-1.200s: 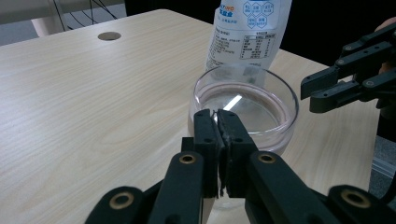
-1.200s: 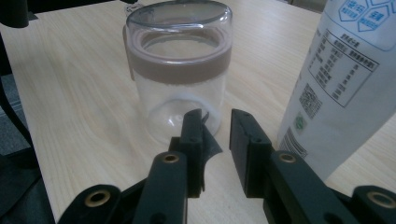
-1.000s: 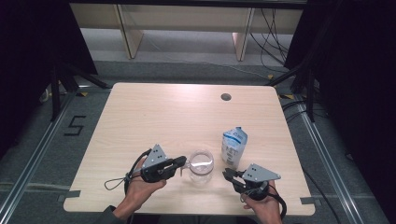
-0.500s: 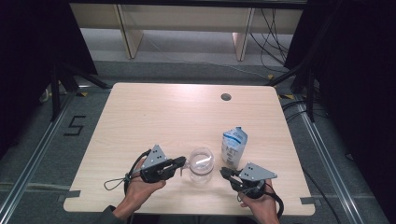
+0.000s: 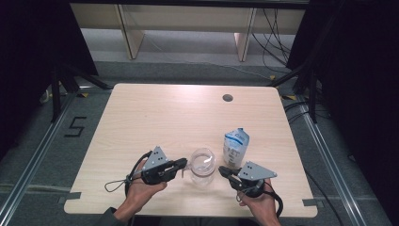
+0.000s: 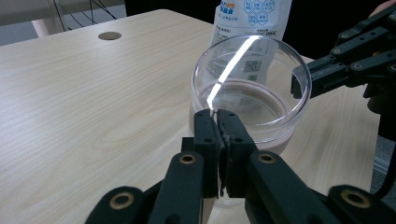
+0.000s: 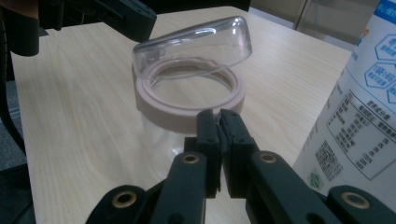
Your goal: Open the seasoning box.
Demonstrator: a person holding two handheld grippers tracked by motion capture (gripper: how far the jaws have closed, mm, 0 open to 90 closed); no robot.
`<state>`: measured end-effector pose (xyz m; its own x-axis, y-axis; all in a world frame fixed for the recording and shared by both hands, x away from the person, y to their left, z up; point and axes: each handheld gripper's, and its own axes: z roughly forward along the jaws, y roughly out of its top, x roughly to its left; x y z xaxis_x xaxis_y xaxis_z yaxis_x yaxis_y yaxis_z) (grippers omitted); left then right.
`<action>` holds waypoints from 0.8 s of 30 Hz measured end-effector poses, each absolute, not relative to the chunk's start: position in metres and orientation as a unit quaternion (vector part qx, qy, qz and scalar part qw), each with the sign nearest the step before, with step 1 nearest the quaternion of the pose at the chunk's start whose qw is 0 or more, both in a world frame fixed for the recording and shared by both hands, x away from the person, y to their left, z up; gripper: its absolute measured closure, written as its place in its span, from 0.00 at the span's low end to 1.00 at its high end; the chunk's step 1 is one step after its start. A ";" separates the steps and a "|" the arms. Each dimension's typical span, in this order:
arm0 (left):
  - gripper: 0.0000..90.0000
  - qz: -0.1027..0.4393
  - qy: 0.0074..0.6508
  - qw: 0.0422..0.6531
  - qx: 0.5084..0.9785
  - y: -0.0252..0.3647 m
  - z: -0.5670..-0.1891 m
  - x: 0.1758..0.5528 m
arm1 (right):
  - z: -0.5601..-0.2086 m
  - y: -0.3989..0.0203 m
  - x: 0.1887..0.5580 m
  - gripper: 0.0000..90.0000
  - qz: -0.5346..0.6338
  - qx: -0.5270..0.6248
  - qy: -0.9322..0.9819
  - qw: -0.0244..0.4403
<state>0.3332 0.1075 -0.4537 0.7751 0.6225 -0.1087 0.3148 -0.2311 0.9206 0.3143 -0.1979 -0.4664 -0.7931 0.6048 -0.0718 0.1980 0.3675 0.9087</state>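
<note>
A clear jar (image 5: pixel 203 165) with a pale pink collar (image 7: pixel 187 105) stands near the table's front edge. Its clear lid (image 7: pixel 196 42) sits tilted on the collar. My left gripper (image 6: pixel 217 116) comes in from the jar's left, shut on the near rim of the lid (image 6: pixel 252 79). My right gripper (image 7: pixel 218 116) comes in from the jar's right, its tips just short of the collar. Its jaws have just been closing and now stand shut with nothing between them. A white and blue pouch (image 5: pixel 235 143) stands upright just behind the right gripper (image 5: pixel 221 170).
The pale wooden table (image 5: pixel 155 117) has a round cable hole (image 5: pixel 227 98) at the back right. Cables trail from both grippers toward the front edge. Dark frames and a grey floor surround the table.
My right gripper has edged a little left toward the jar. The left gripper, the jar and the pouch stay where they were.
</note>
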 end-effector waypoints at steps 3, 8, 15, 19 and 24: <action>0.96 0.142 0.304 0.541 0.771 0.107 -0.454 0.333 | -0.463 -0.193 0.316 0.97 0.507 0.249 0.802 0.193; 0.95 0.141 0.299 0.544 0.771 0.108 -0.454 0.333 | -0.459 -0.187 0.317 0.97 0.510 0.249 0.798 0.202; 0.91 0.135 0.301 0.552 0.766 0.109 -0.455 0.333 | -0.457 -0.184 0.317 0.97 0.504 0.252 0.804 0.188; 0.74 0.126 0.296 0.564 0.761 0.117 -0.452 0.331 | -0.453 -0.183 0.319 0.97 0.509 0.244 0.802 0.195; 0.56 0.123 0.299 0.548 0.772 0.127 -0.455 0.323 | -0.448 -0.182 0.321 0.97 0.516 0.242 0.797 0.200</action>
